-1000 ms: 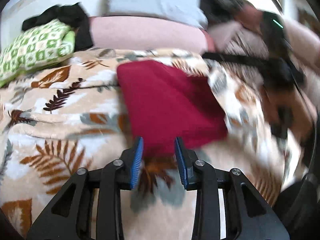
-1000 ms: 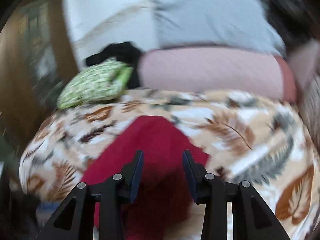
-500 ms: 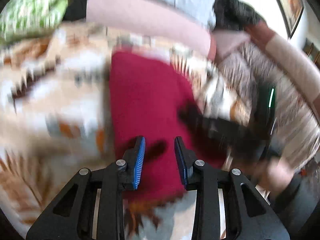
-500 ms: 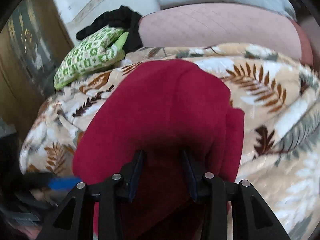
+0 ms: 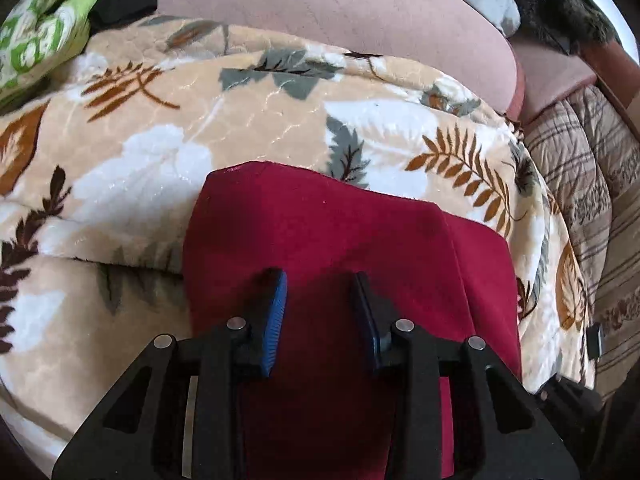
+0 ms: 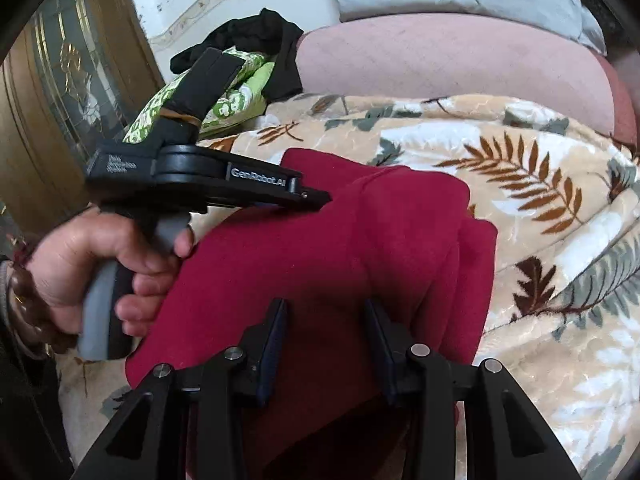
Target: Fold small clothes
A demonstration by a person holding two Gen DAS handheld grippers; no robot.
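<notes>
White lettering "GenRobot.AI" stands on the left gripper (image 6: 316, 200) body; its rear label is unreadable.

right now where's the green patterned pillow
In the right wrist view the green patterned pillow sits upper left, at the far edge of the leaf-print blanket, under a black garment and beside the pink cushion.

Folded garment (image 5: 328, 232) on blanket (image 5: 160, 128), cushion (image 5: 320, 4) behind

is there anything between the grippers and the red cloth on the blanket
Nothing visible is. The red cloth lies bare on the leaf-print blanket, and the left gripper and right gripper both hang right over it, jaws parted. The green pillow sits well off to the side.
</notes>
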